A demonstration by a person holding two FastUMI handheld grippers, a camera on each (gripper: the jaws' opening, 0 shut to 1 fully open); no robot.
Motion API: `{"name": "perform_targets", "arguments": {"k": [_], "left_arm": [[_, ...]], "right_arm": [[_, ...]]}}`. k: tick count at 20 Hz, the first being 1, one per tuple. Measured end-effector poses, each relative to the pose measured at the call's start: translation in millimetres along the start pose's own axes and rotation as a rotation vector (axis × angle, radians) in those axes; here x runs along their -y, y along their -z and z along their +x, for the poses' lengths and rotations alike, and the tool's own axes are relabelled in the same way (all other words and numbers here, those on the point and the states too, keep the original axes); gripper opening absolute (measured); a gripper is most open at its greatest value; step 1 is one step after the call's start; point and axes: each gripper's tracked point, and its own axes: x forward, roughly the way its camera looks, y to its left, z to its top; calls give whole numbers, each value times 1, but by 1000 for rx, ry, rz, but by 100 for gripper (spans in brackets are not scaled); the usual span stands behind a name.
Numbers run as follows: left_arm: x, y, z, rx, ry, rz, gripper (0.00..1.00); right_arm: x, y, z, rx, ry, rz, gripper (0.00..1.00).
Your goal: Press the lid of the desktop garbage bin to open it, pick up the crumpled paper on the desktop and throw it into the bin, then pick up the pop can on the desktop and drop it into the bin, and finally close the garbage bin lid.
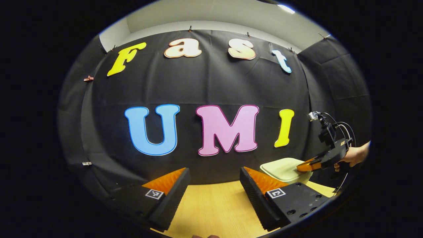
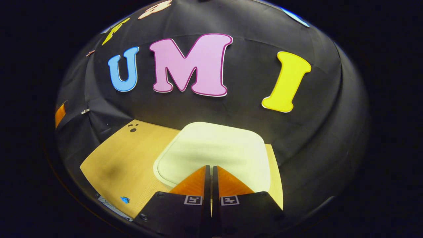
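Two tongs are mine. My right gripper point(image 2: 211, 168) is pinched together, its tips over the bin lid point(image 2: 211, 148), which looks down. My left gripper point(image 1: 214, 180) waits wide apart over the wooden table point(image 1: 211, 208). I think everything is left to do.

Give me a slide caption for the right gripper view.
Right gripper, fingers together, over the closed lid of the desktop bin.
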Motion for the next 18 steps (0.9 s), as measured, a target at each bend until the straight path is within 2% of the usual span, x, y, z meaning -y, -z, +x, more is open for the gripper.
{"name": "perform_targets", "arguments": {"k": [7, 13, 18], "left_arm": [[-1, -2, -3, 9, -21, -11, 97], [-3, -3, -10, 13, -31, -13, 97], [-4, -1, -13, 5, -34, -14, 97]], "right_arm": [[0, 4, 2, -1, 23, -91, 6], [1, -4, -4, 37, 2, -54, 6], [5, -36, -25, 205, 40, -70, 6]]}}
